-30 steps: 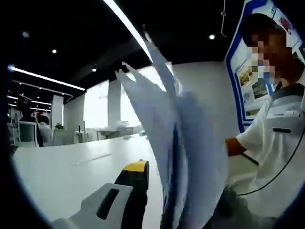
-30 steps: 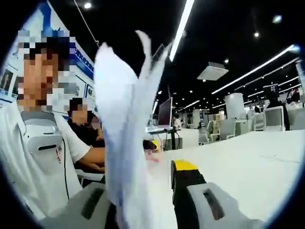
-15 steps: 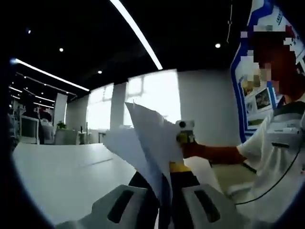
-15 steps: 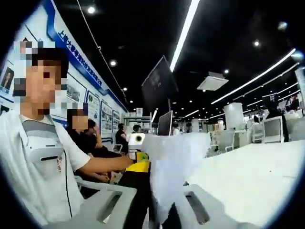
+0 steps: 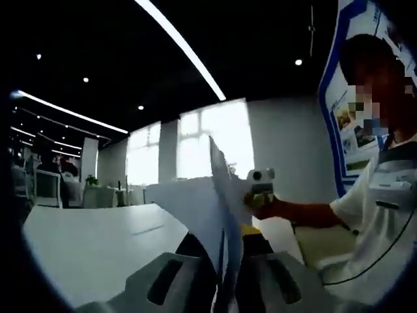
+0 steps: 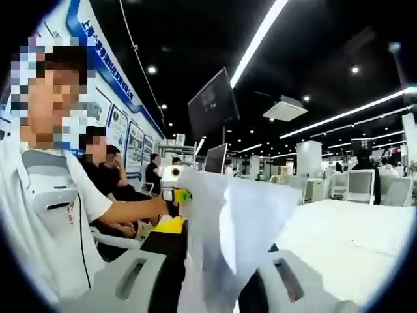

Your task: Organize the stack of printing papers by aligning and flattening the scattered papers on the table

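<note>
A stack of white printing papers [image 5: 218, 208] stands on edge between the jaws of my left gripper [image 5: 225, 246], which is shut on it. In the right gripper view the same papers [image 6: 238, 218] rise between the jaws of my right gripper [image 6: 218, 242], also shut on them, and the sheets fan slightly at the top. The two grippers hold opposite ends of the stack and face each other. The right gripper [image 5: 259, 186] shows beyond the paper in a person's hand, as does the left gripper [image 6: 173, 186]. The white table [image 5: 98, 241] lies below.
The person [image 5: 384, 215] holding the grippers, in a white shirt, is close behind the papers. More people [image 6: 107, 176] sit along a poster wall. The white table [image 6: 355, 238] stretches away toward chairs [image 6: 361, 186] and monitors in an open office.
The papers, tall, fanned and blurred a second ago, now stand lower and closer together between the jaws. Each view now shows the opposite gripper beyond the stack.
</note>
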